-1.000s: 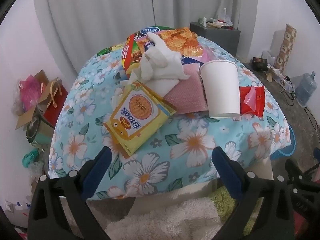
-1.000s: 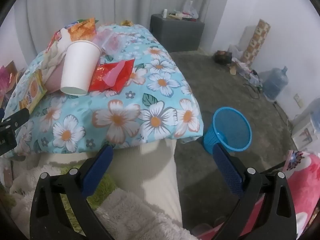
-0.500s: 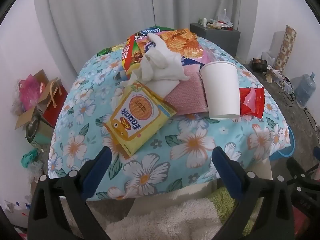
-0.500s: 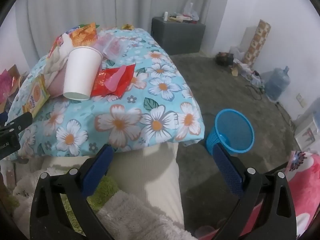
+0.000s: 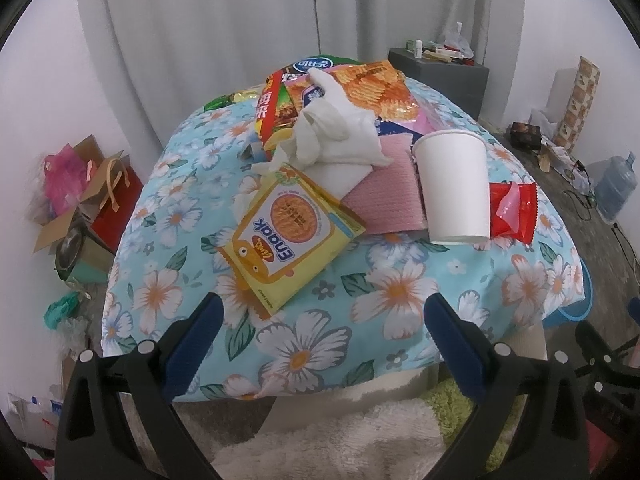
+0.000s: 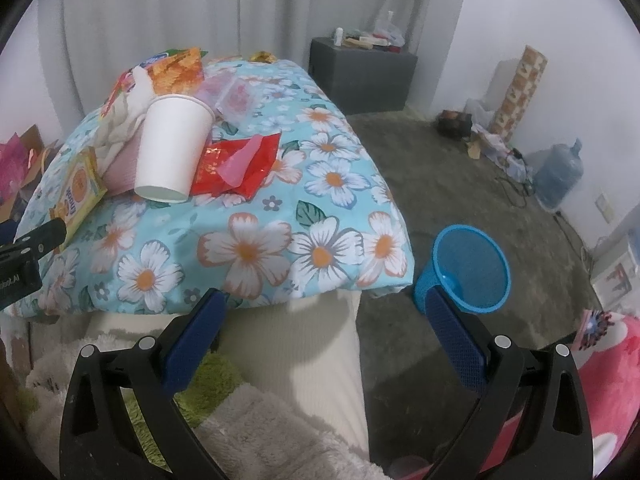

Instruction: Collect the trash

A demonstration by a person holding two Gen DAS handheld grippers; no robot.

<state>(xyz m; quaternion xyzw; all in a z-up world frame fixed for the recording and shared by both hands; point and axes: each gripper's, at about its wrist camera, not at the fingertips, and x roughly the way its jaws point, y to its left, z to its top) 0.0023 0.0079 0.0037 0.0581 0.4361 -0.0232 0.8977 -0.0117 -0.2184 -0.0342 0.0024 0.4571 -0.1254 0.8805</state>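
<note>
I hold my left claw spread wide and empty, short of the near edge of the bench covered in a light-blue floral cloth. Ahead of it lies a yellow snack packet, partly over a pink textured sheet, with crumpled white tissue beyond. A white paper cup stands upside down, touching a red foil wrapper. My right claw is equally wide, holding nothing, and a round blue plastic mesh basket sits on the floor beside the bench.
</note>
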